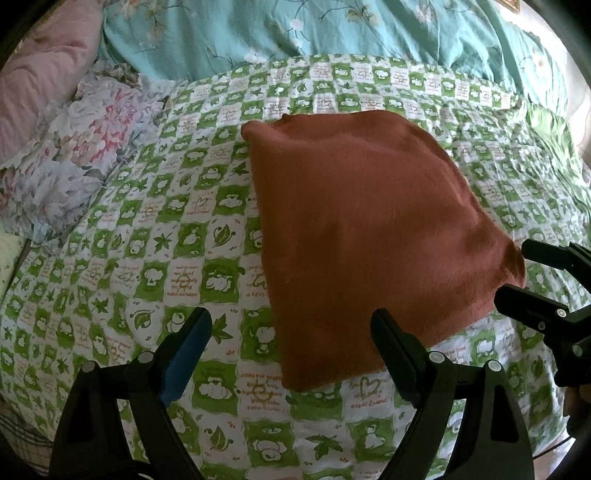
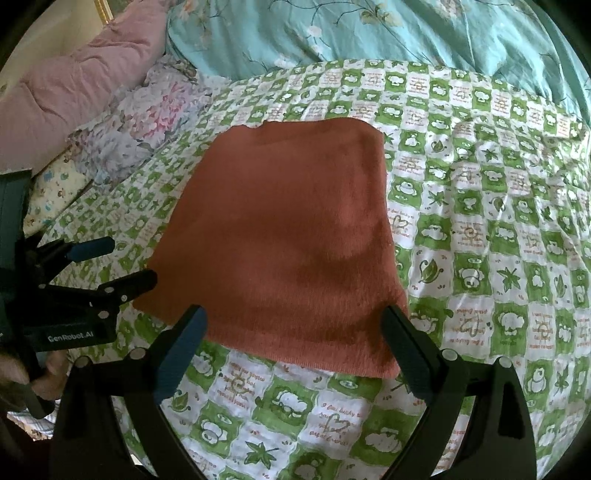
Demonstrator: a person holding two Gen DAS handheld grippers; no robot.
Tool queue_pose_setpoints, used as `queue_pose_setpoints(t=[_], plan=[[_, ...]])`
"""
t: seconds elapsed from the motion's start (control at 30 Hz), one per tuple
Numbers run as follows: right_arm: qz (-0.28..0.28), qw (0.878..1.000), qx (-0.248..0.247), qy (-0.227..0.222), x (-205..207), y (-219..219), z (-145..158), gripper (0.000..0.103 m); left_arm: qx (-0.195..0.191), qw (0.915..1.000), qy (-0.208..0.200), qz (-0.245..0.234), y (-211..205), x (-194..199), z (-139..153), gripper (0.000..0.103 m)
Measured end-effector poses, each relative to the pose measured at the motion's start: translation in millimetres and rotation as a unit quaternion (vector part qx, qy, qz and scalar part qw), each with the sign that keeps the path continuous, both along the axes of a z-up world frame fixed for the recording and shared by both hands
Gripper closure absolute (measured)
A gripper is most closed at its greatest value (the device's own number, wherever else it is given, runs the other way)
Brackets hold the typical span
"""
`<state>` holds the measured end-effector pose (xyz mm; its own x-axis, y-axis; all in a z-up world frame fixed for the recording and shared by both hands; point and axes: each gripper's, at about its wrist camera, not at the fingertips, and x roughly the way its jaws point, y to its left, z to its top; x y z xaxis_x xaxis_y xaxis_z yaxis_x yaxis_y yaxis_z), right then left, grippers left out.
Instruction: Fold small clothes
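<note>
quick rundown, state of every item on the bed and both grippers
red cloth: folded, flat on the quilt, not gripped
left gripper: open, empty, at the cloth's near edge
right gripper: open, empty, at the cloth's near edge
green quilt: spread out, lightly wrinkled
teal cover: bunched behind
floral pillow: lying left

Rust-red cloth point(image 2: 280, 236) – plain; quilt point(image 2: 480, 258) – green-white checks; teal floral blanket point(image 2: 369, 29).
</note>
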<state>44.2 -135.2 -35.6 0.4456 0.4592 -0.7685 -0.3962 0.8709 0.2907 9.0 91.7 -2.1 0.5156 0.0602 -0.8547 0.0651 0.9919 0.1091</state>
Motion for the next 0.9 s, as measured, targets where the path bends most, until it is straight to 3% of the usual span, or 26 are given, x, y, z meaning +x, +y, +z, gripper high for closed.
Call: queue_pose_setpoints(t=[0.9], plan=[[0.001,1.0,0.006,0.001,5.8,3.0,0.2,0.007,-0.016,0.9999,-0.003,-0.002,0.4,5.2,3.8,0.012]])
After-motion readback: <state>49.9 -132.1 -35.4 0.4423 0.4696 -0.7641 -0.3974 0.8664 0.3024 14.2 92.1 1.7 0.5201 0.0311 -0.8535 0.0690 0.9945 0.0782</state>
